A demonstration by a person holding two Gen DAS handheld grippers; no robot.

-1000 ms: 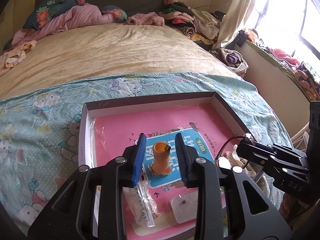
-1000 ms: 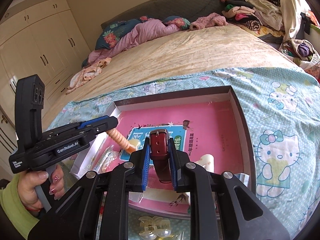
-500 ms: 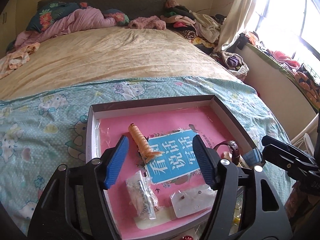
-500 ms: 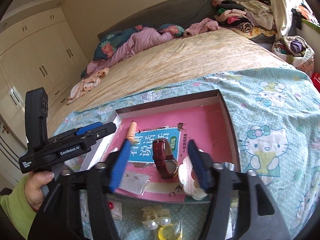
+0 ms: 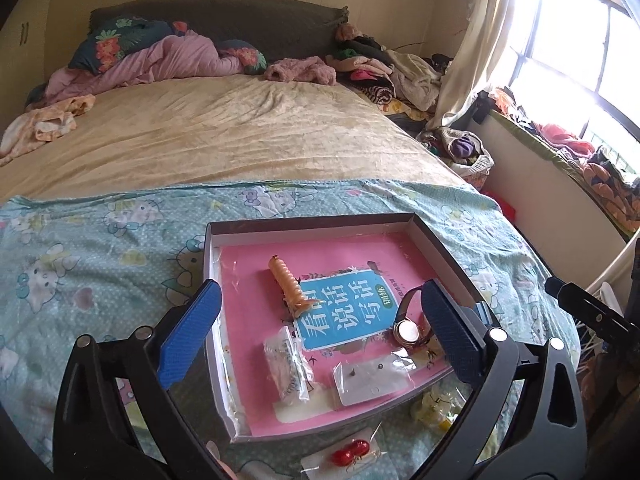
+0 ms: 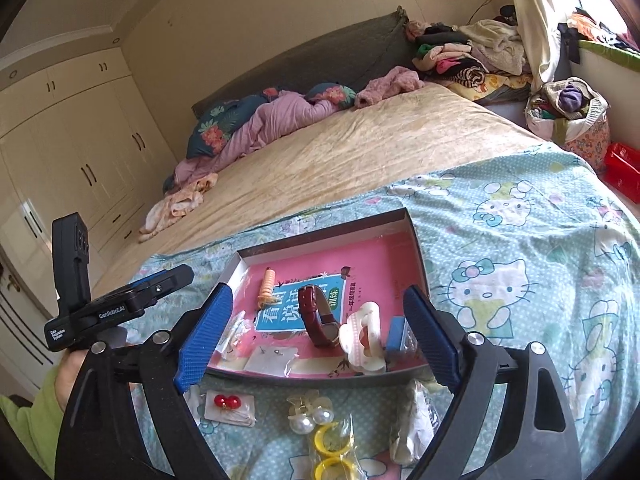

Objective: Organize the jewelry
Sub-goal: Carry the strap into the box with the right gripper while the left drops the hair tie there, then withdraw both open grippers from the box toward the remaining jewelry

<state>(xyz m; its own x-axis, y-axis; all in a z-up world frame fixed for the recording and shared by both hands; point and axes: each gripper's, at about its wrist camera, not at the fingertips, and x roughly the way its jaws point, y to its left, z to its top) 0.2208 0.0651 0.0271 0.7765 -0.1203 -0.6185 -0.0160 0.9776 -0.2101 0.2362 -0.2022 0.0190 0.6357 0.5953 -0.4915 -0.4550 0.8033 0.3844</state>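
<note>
A shallow box (image 5: 440,248) with a pink lining lies on the bed. In it lie an orange coiled hair tie (image 5: 286,280), a dark red strap watch (image 6: 318,314), a bagged chain (image 5: 286,364), an earring card (image 5: 370,376) and a white claw clip (image 6: 362,334). My left gripper (image 5: 320,332) is open and empty above the box's near half. My right gripper (image 6: 316,330) is open and empty above the box's near edge. Red bead earrings (image 6: 228,402), a pearl clip (image 6: 306,414) and yellow rings (image 6: 330,440) lie on the sheet in front of the box.
The box sits on a blue Hello Kitty sheet (image 6: 500,280) over a beige bedspread (image 5: 208,136). Bedding and clothes are piled at the headboard (image 5: 224,24). Wardrobes (image 6: 68,140) stand to the left, a window (image 5: 576,56) to the right. A small bag (image 6: 412,424) lies by the yellow rings.
Both grippers opened and drew back. The left let go of the orange hair tie, the right let go of the red watch; both items now lie in the box.
</note>
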